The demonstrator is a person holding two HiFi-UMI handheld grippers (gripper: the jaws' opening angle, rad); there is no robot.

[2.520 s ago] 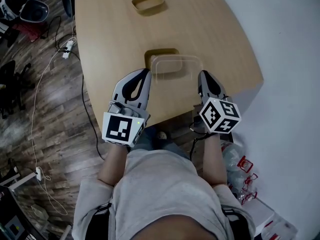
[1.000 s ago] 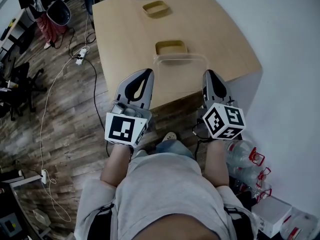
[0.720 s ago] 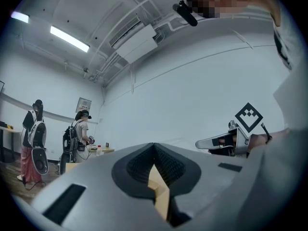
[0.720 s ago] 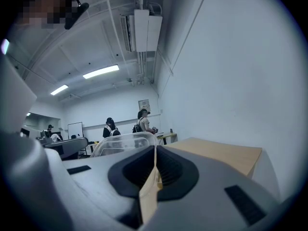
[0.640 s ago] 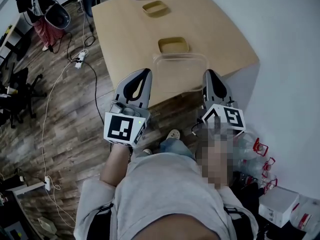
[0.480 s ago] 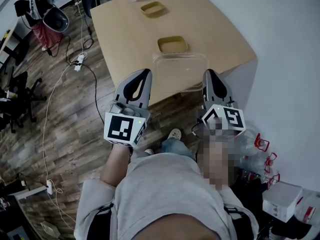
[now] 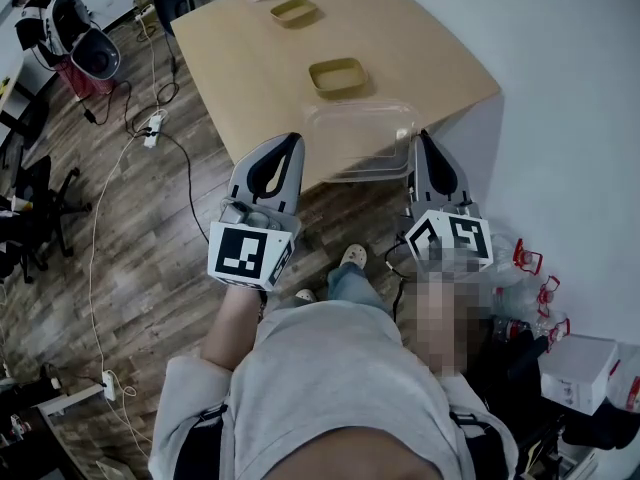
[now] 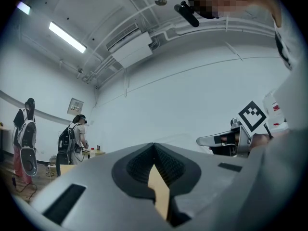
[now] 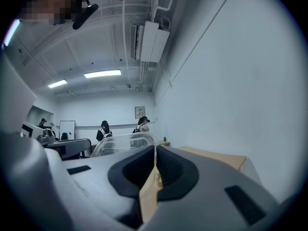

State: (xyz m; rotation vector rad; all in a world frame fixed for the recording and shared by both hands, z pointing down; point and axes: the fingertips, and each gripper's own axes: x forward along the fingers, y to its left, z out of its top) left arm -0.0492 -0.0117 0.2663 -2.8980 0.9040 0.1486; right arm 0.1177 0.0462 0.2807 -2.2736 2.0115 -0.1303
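On my end the right gripper has its jaws clenched tight on the thin wall of the clear rectangular plastic container, pinching it at its right side. So the container hangs between my two grippers, right over the near edge of the pale wooden surface. The left gripper is squeezed fully closed too, but on nothing, jaws meeting seam to seam. It sits just beside the container's left side, not touching it as far as I can tell. Further back there's a shallow tan rectangular tray just past the container, and a second tan tray well beyond that.
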